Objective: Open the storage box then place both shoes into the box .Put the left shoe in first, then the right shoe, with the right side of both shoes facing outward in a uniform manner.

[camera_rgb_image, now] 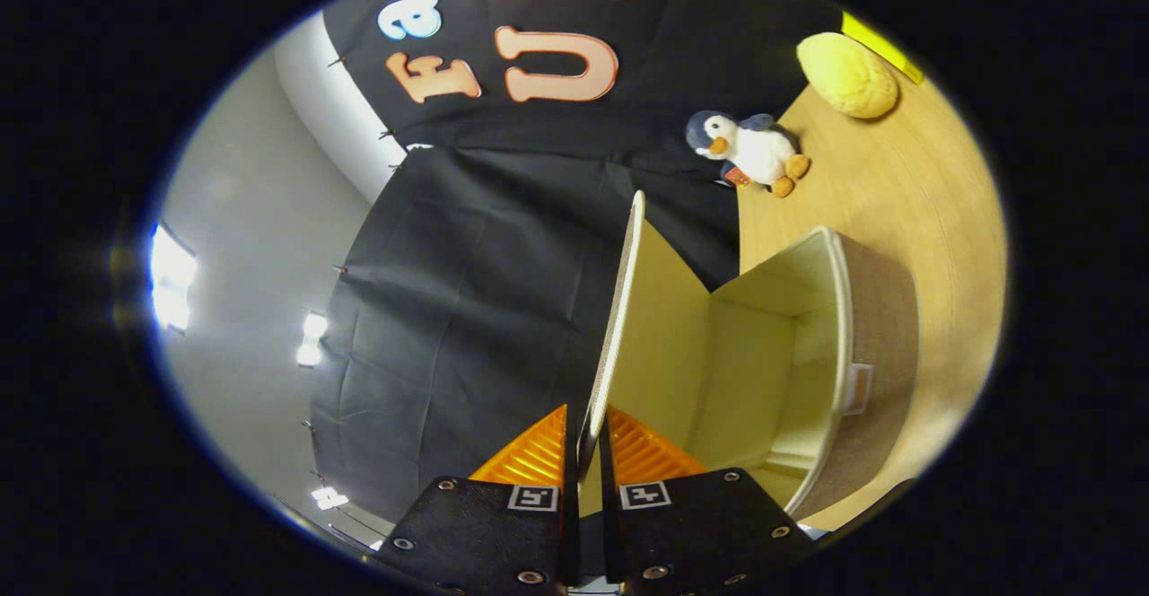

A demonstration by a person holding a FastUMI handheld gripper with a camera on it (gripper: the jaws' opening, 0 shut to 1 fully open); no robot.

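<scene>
Now jaws pinch lid (pixel 619 309) — storage box (pixel 808 354) open.

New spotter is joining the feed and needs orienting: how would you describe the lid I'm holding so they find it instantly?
Start at the wooden table and find the open storage box on it. The lid is the thin flat panel swung up from the box's opening, its edge pinched in the gripper. Unlike the penguin toy and yellow cushion beyond, it is a rigid flat panel.

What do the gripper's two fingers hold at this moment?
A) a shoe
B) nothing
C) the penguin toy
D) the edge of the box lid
D: the gripper is shut on the thin edge of the lid, which stands swung up from the open storage box.
</scene>
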